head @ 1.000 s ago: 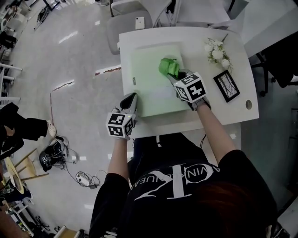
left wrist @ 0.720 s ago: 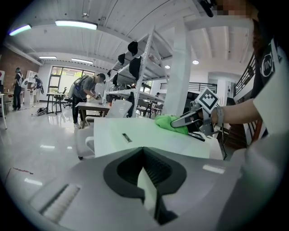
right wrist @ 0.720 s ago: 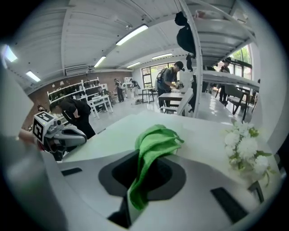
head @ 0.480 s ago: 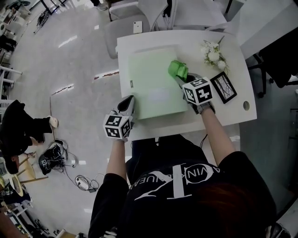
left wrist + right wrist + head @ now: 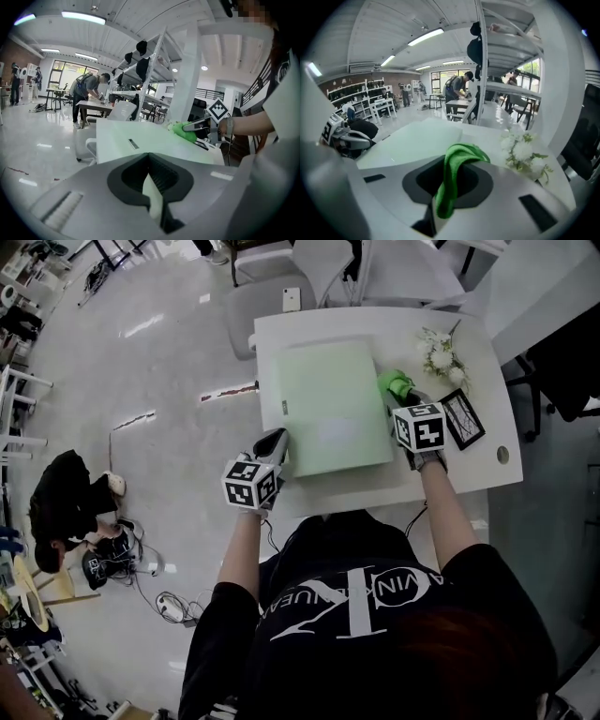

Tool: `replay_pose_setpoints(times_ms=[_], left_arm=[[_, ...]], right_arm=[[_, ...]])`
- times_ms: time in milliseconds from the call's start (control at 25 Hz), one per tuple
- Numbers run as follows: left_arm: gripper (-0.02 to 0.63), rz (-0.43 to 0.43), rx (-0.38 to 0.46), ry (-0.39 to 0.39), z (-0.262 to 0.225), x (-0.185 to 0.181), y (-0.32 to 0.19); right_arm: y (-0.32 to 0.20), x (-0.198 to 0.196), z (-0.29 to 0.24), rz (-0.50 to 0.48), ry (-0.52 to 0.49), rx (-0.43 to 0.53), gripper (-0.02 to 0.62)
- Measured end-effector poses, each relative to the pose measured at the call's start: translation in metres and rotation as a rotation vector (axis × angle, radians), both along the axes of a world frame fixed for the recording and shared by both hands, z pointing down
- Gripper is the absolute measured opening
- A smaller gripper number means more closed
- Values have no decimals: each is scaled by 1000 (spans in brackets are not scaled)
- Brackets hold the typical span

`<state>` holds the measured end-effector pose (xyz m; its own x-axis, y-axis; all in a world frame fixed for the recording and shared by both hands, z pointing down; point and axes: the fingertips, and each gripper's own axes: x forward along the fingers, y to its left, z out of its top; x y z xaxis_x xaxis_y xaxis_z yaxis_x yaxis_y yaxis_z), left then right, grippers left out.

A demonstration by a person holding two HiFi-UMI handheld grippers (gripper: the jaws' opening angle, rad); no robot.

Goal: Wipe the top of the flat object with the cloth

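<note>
The cloth (image 5: 396, 383), bright green, shows in the head view over the bare bench (image 5: 469, 460), just off the right edge of the flat object (image 5: 333, 409). It is toward the bench's far right corner, near the flowers (image 5: 441, 354). The right claw (image 5: 401, 397) grasps it, and a picture frame (image 5: 464, 418) lies just beside that claw. The pale green flat object runs from the far edge almost to the near edge, left of the bench's middle. The left claw (image 5: 279, 437) is at its near left corner.

In the left gripper view, that claw is clenched on a pale edge of the flat object.

In the right gripper view, the jaws pinch the cloth, which folds forward over them.
</note>
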<state>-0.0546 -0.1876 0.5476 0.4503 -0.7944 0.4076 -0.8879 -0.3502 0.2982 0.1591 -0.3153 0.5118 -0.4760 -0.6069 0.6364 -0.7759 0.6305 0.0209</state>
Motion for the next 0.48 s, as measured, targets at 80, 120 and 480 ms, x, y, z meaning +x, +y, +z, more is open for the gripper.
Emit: replay_pose_setpoints(times_ms=[80, 120, 480], left_arm=[[11, 14, 39, 19, -10, -1, 6], [11, 42, 54, 25, -14, 2, 11], [54, 208, 72, -21, -6, 30, 45]], right_arm=[[6, -9, -17, -8, -30, 40, 43], [11, -17, -24, -29, -48, 52, 43], [69, -124, -31, -252, -159, -5, 43]])
